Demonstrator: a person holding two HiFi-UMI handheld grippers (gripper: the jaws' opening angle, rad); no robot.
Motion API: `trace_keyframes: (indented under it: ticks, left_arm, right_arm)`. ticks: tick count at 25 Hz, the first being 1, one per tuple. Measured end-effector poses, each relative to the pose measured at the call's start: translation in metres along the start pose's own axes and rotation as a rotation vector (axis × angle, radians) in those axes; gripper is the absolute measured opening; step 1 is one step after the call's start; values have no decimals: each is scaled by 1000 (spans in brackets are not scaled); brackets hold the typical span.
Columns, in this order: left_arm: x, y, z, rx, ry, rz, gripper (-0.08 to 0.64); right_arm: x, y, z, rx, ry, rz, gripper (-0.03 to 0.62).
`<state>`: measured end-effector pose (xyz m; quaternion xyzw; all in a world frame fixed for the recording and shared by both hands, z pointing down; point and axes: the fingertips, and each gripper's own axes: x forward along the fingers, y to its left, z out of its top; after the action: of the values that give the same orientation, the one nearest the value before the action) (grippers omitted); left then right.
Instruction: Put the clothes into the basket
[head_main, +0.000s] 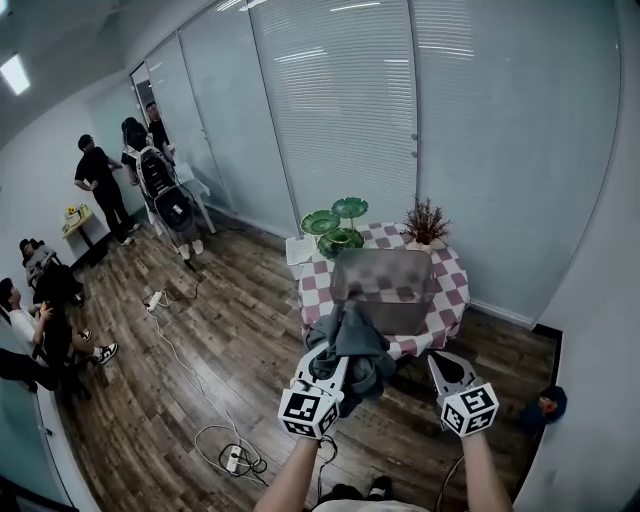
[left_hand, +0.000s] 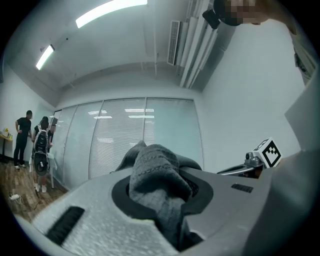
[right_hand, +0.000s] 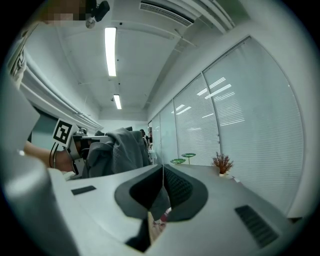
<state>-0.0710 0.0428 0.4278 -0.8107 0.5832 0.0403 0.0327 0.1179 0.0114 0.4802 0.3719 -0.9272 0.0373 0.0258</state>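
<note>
A dark grey garment (head_main: 362, 345) hangs bunched from my left gripper (head_main: 326, 358), just in front of the round table (head_main: 452, 290) with its pink checked cloth. In the left gripper view, the knitted grey cloth (left_hand: 156, 172) fills the gap between the jaws, so the left gripper (left_hand: 161, 190) is shut on it. My right gripper (head_main: 441, 364) hangs to the right of the garment, jaws together and holding nothing. In the right gripper view its pads (right_hand: 176, 187) meet, and the garment (right_hand: 117, 150) shows at the left. A blurred grey box shape (head_main: 385, 290) stands on the table.
Green lotus-leaf ornaments (head_main: 336, 226) and a dried plant (head_main: 425, 222) stand at the back of the table. Glass walls with blinds close off the far side. Cables and a power strip (head_main: 232, 458) lie on the wooden floor at the left. Several people (head_main: 100, 185) are at the far left.
</note>
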Motion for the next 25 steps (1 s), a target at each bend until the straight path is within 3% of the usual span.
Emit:
trace_keyframes:
  ticks: [13,25]
  left_arm:
    - [64,9,3,-3,-21,-40,80]
    - [139,49,-1,5,-36,-87,80]
  right_arm:
    - [20,-45,-1,3,19,-35,25]
    - [86,-83,-4,15,23,-54,25]
